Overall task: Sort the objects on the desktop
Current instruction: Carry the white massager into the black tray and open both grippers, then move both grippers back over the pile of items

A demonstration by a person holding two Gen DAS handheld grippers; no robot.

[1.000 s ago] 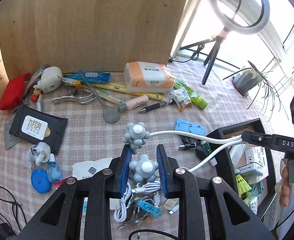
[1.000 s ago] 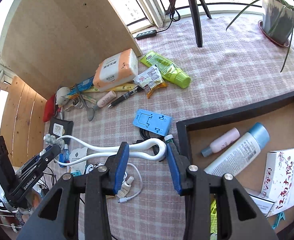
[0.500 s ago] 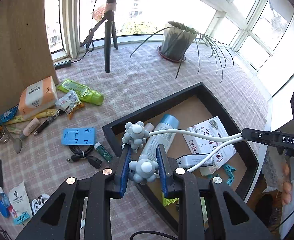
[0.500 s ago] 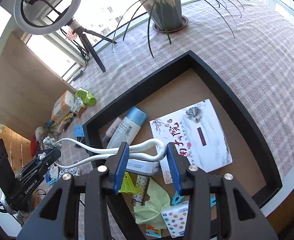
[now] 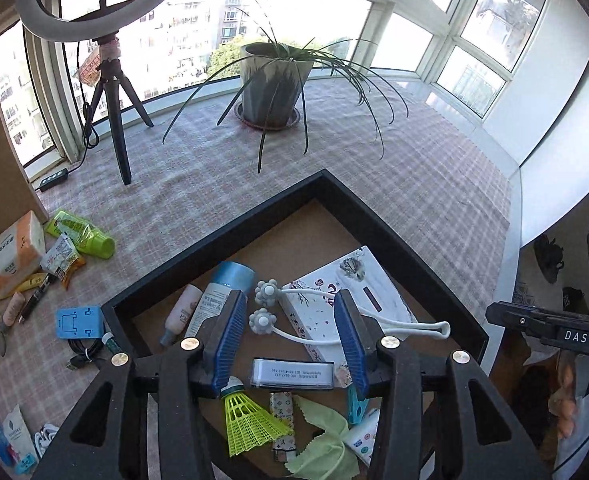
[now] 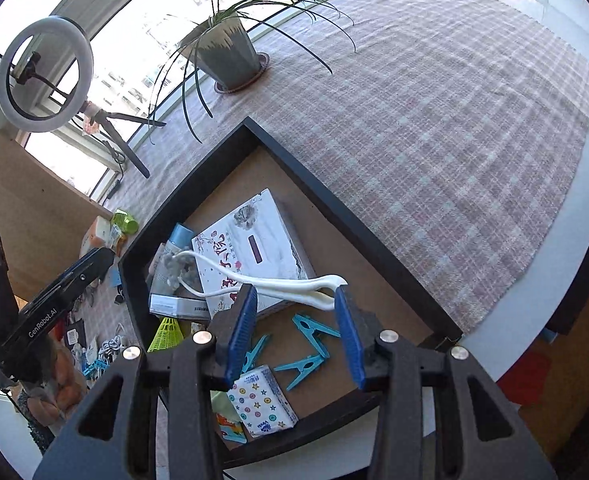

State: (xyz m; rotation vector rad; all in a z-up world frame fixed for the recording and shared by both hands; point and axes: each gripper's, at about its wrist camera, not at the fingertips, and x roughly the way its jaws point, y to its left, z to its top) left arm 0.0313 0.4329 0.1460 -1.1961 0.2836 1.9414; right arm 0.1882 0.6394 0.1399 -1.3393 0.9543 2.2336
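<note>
- The left gripper [image 5: 290, 344], its black arms tipped with blue ribbed pads, has just been opening; its jaws stand spread with nothing pressed between them.
- The right gripper [image 6: 294, 332] has its jaws apart too, having opened a little more, and its pads touch nothing.
- The white two-armed massager with knobbly grey ball heads [image 5: 268, 308] lies released in the black-rimmed tray with a brown cork floor [image 5: 394, 236]. Its heads sit beside the blue-capped white bottle [image 5: 218, 300]; its arms cross the white printed box [image 5: 350, 284], and its looped end [image 6: 326, 286] shows between the right gripper's pads, apart from both.
- Nearest in the tray lie a neon-yellow shuttlecock [image 5: 248, 420], a pale green cloth [image 5: 326, 440], turquoise clothes pegs [image 6: 312, 340] and a star-printed tissue pack [image 6: 262, 402].
- Left of the tray, on the pink checked tablecloth [image 5: 414, 168], lie a blue plastic phone stand [image 5: 76, 322], a green tube [image 5: 84, 232] and an orange tissue pack [image 5: 12, 252].
- Farther off stand a grey potted plant [image 5: 272, 88] and a ring light on a black tripod [image 5: 112, 92] by the windows.
</note>
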